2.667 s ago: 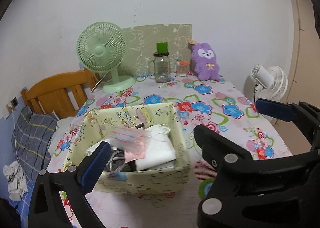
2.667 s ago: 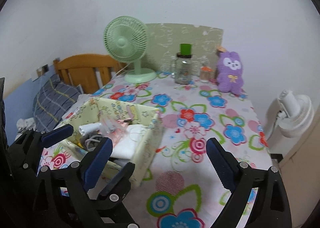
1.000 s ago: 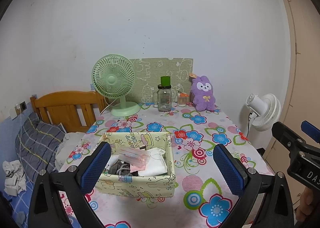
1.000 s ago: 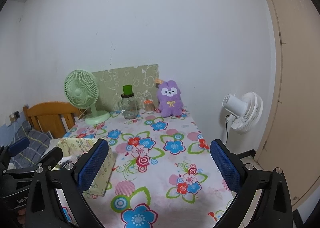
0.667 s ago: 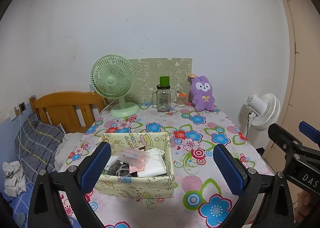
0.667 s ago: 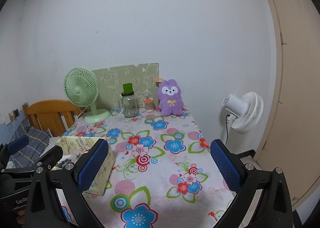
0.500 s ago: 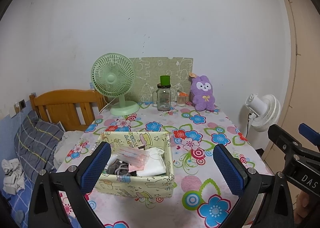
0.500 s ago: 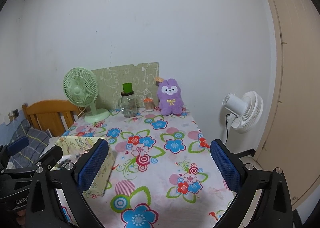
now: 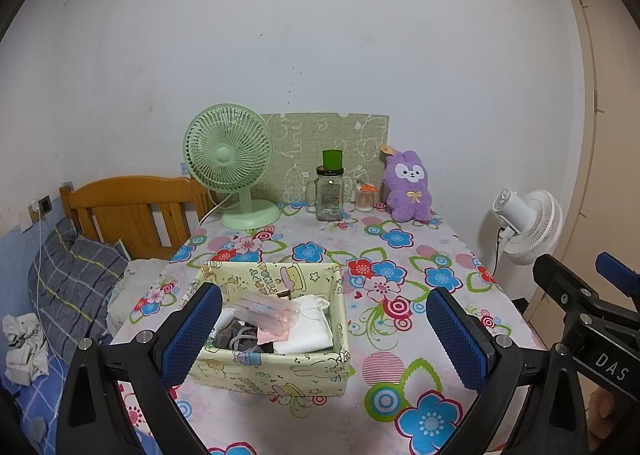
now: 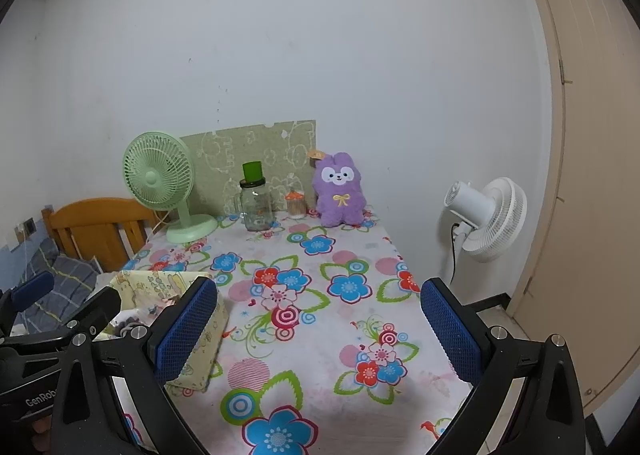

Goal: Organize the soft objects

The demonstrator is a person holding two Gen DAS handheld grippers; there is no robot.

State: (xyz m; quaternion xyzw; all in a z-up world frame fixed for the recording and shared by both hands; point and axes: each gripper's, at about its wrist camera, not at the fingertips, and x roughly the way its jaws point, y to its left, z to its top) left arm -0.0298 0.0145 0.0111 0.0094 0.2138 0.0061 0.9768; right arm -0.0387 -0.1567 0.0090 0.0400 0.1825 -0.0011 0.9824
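Both tongs hung released over the near edge of the counter [image 9: 460, 251] — the left tongs [image 9: 320, 335] with blue pads spread wide, grasping nothing, and the right tongs [image 10: 318, 331] likewise gaping and empty. The yellow fabric box [image 9: 280, 369] sat on the floral cloth at the near left, holding a white folded cloth [image 9: 310, 329], a clear pink-tinted pouch [image 9: 266, 309] and grey cords. A purple plush bunny [image 10: 340, 189] sat upright at the far edge, just beside a small jar [image 10: 295, 205] — well apart from the box.
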